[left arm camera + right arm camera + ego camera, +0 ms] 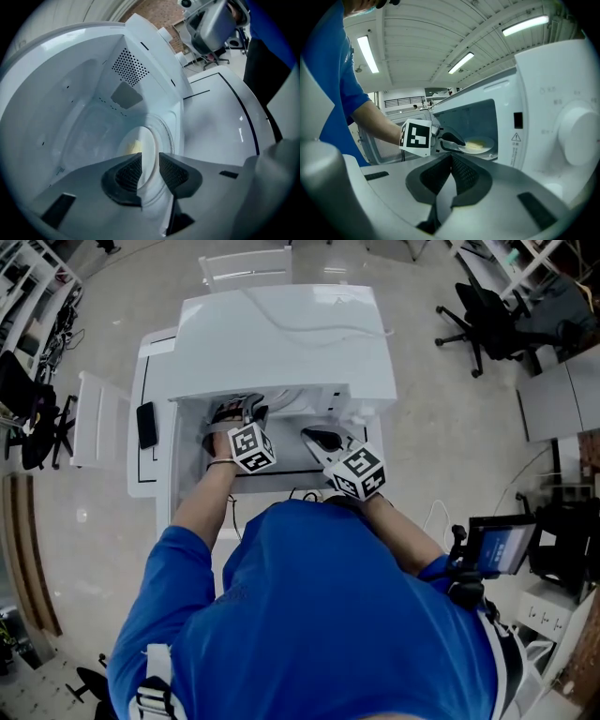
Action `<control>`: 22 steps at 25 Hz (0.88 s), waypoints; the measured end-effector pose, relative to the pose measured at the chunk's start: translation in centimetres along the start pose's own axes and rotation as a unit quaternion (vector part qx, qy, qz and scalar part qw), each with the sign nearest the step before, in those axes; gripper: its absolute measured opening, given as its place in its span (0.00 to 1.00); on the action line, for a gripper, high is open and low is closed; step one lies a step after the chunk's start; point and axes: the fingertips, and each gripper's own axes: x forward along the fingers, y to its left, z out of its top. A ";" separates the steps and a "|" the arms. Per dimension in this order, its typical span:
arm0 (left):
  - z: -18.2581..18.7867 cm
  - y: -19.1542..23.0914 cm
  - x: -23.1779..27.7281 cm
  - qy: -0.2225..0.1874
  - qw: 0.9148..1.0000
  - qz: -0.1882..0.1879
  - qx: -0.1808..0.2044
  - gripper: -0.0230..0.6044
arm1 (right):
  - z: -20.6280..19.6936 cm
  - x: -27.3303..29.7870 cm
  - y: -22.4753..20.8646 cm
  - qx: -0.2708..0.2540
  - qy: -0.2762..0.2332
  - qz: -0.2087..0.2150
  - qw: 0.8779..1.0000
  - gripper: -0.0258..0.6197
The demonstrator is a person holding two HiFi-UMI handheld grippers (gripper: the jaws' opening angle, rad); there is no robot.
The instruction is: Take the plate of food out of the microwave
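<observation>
Near, the right gripper (451,159) has its jaws pressed together, empty; farther off the left gripper (460,143), reaching in from the left, clasps the left rim of the plate (489,140) of yellow food (474,146) inside the open microwave (543,89).

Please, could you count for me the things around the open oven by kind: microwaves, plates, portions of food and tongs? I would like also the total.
microwave: 1
plate: 1
portion of yellow food: 1
tongs: 2 (left tongs, right tongs)
Total: 5
</observation>
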 end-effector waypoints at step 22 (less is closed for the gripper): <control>0.0 -0.7 0.9 0.012 0.998 -0.026 0.056 0.10 | 0.5 -0.2 -0.5 0.006 -0.008 -0.003 1.000 0.04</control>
